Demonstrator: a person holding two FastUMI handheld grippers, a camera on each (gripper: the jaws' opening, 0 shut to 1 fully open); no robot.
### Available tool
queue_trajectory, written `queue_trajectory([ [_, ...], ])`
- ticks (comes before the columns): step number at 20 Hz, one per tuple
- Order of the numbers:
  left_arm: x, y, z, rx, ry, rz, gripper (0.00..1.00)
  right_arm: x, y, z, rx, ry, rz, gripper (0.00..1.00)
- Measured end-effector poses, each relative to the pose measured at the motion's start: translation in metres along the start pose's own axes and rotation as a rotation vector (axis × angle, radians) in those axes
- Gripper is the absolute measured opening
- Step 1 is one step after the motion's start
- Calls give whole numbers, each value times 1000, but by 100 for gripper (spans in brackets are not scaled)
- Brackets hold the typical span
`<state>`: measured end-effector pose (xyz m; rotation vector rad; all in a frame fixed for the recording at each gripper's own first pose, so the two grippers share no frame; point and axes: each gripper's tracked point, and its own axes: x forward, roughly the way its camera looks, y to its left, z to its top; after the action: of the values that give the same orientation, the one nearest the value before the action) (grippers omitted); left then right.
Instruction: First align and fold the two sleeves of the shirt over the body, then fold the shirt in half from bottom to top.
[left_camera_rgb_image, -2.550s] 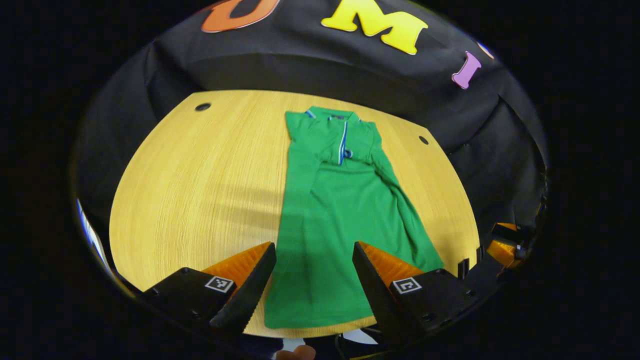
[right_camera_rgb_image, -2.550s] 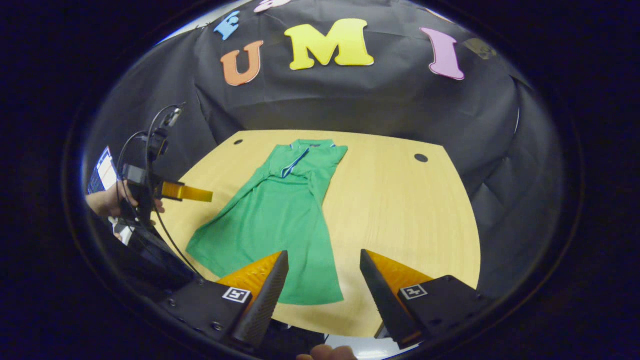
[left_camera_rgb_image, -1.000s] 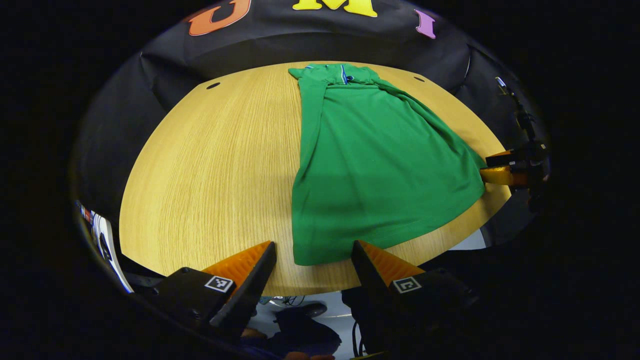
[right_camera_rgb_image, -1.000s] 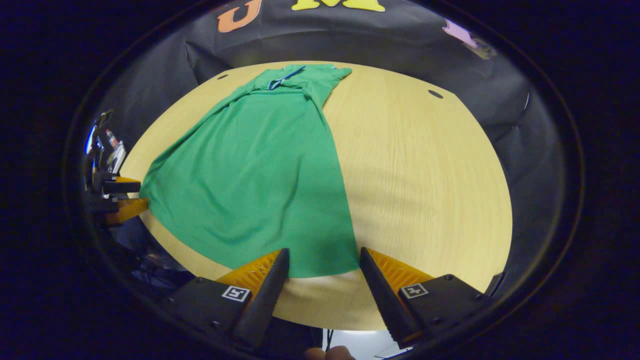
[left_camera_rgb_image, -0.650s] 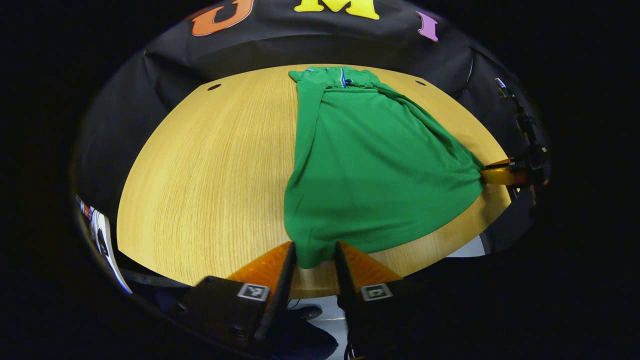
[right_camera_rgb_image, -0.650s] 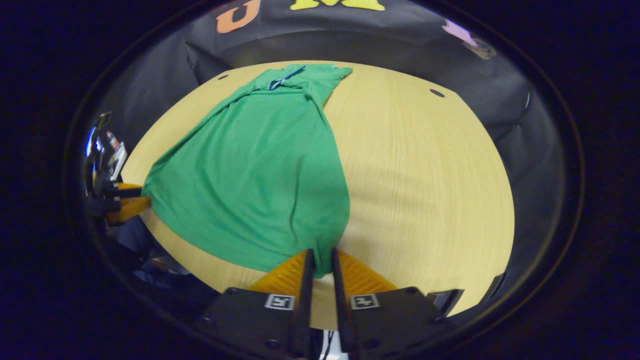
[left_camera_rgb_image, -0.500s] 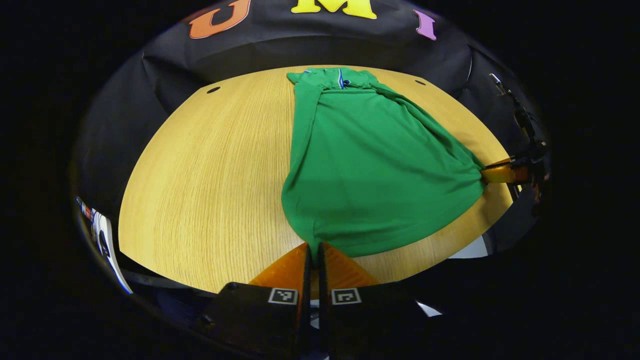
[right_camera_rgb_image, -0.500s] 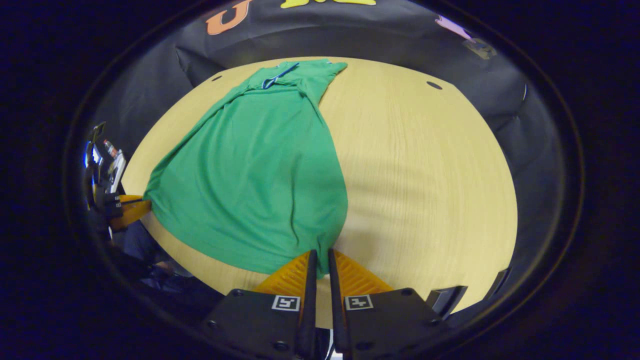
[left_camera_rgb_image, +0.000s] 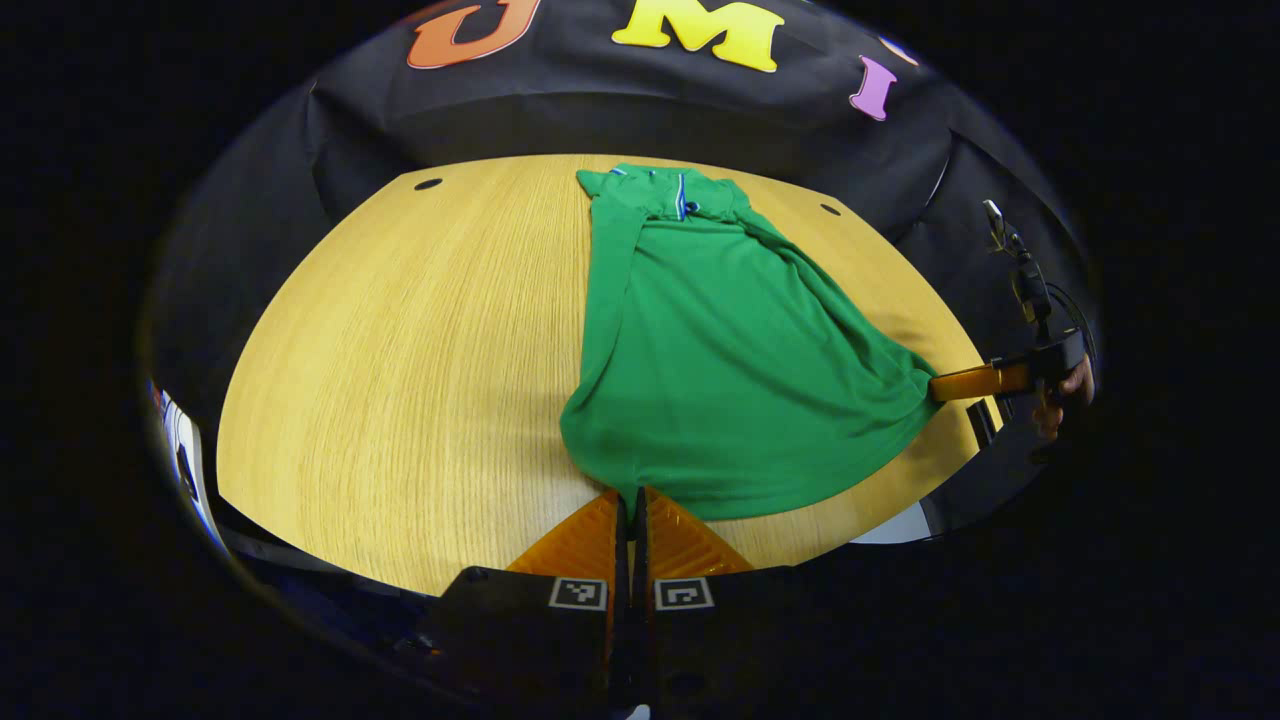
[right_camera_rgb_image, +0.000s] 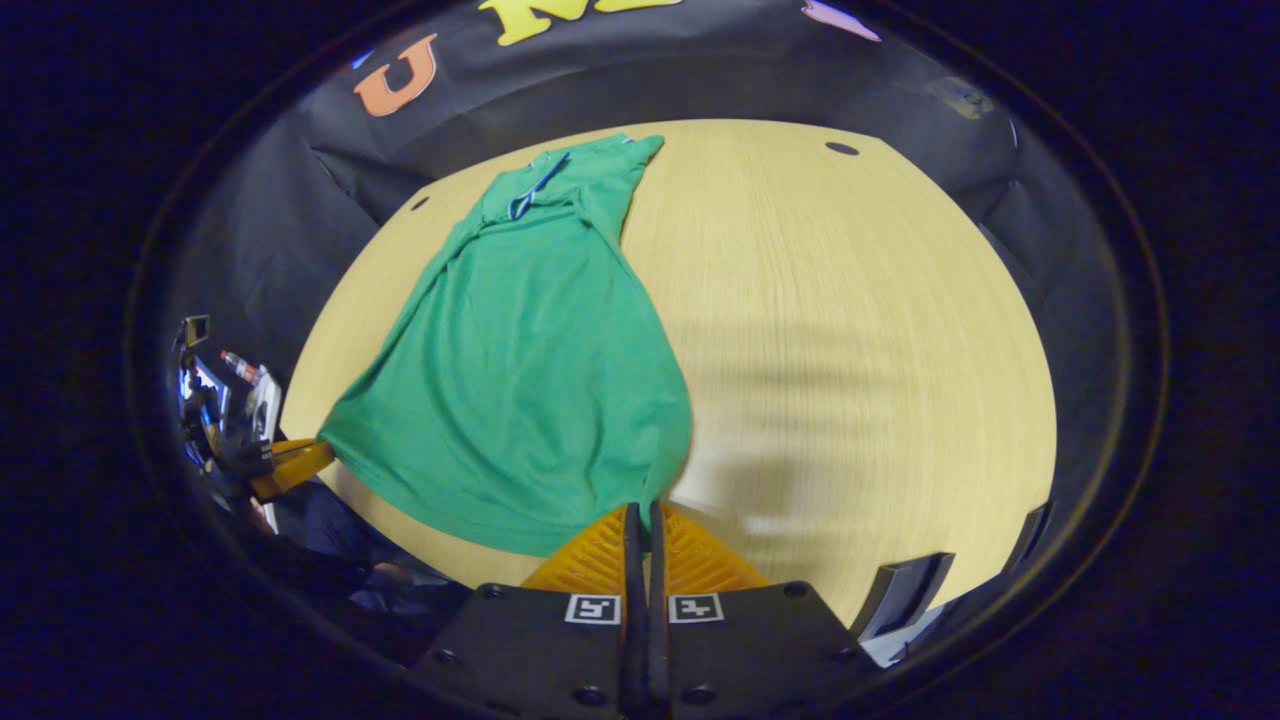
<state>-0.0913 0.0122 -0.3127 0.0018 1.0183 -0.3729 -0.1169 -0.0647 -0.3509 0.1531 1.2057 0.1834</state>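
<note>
The green shirt (left_camera_rgb_image: 720, 350) is lying flat on the wooden table (left_camera_rgb_image: 400, 350), with its collar (left_camera_rgb_image: 668, 188) at the far end, well away from both grippers. Its sleeves are already lying folded over the body.

The left gripper (left_camera_rgb_image: 630, 500) is pinching the bottom corner of the shirt right in front of it, with its two fingers pressed together on the cloth. The right gripper (right_camera_rgb_image: 645, 515) is pinching the other bottom corner the same way. Off to the side of each gripper, the other one is holding its own corner.

The shirt looks soft, thin and light. It is bunching into little folds where the fingers are squeezing it. It will probably sag in the middle when it goes up. The two bottom corners look like the best places to hold, so the hem stays straight. Both grippers should likely be going up and forward together toward the collar.
</note>
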Motion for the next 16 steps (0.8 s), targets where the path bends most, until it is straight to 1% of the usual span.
queue_trajectory([
  [1,2,-1,3,9,-16,-2,4,-5,1,5,9,-3,13,3],
  [2,0,-1,12,17,-36,-8,3,-9,2,12,17,-14,23,3],
  [3,-5,-2,23,23,-56,-13,3,-13,3,20,25,-25,32,0],
  [4,-8,-4,33,26,-72,-19,4,-16,3,25,34,-35,37,3],
  [7,-17,-8,67,45,-133,-33,4,-29,7,48,64,-71,64,3],
  [9,-22,-8,86,64,-169,-38,4,-37,7,62,56,-90,70,3],
  [10,-24,-8,96,68,-186,-41,3,-40,9,71,52,-101,73,0],
  [11,-26,-8,108,68,-205,-44,4,-44,10,81,51,-114,80,3],
  [16,-36,-4,154,84,-291,-58,3,-57,17,128,50,-178,101,2],
])
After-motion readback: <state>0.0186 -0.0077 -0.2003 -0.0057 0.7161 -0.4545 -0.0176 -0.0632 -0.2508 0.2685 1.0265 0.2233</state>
